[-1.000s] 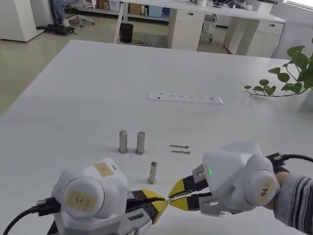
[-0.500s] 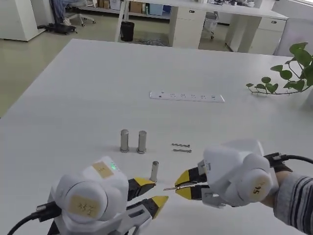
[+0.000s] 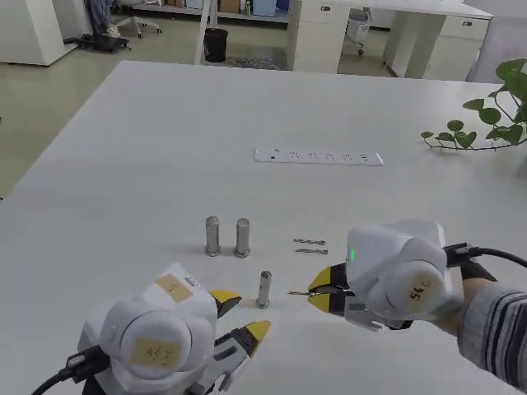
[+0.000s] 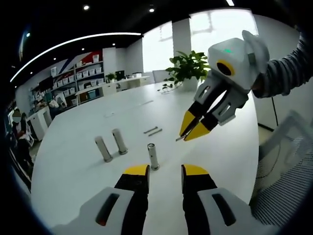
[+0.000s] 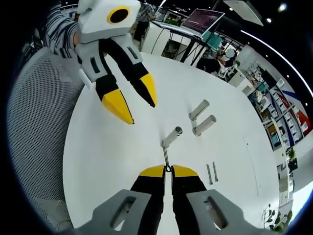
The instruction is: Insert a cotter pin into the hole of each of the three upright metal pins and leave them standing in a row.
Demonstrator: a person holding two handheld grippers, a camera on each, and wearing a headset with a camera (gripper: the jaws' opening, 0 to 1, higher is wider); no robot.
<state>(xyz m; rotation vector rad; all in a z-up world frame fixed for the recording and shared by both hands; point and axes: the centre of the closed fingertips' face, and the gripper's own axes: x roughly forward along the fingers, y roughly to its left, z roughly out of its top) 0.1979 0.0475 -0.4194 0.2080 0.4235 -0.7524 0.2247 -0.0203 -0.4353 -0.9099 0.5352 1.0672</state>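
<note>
Three metal pins stand upright on the white table: two side by side [image 3: 212,235] [image 3: 242,237] and a third [image 3: 264,290] nearer me. My right gripper [image 3: 321,292] is shut on a cotter pin [image 3: 298,293], whose free end points at the near pin from the right, a short gap away. In the right gripper view the cotter pin [image 5: 165,155] reaches toward that pin [image 5: 172,136]. My left gripper [image 3: 239,317] is open and holds nothing, just in front of the near pin [image 4: 153,155]. Two loose cotter pins [image 3: 310,246] lie right of the pair.
A white power strip [image 3: 319,157] lies farther back on the table. A potted plant [image 3: 486,123] trails over the far right edge. Desks and a bin stand on the floor beyond the table.
My left gripper has opened, let go of the cotter pin and drawn back. The right gripper kept the cotter pin and carried it up toward the near pin.
</note>
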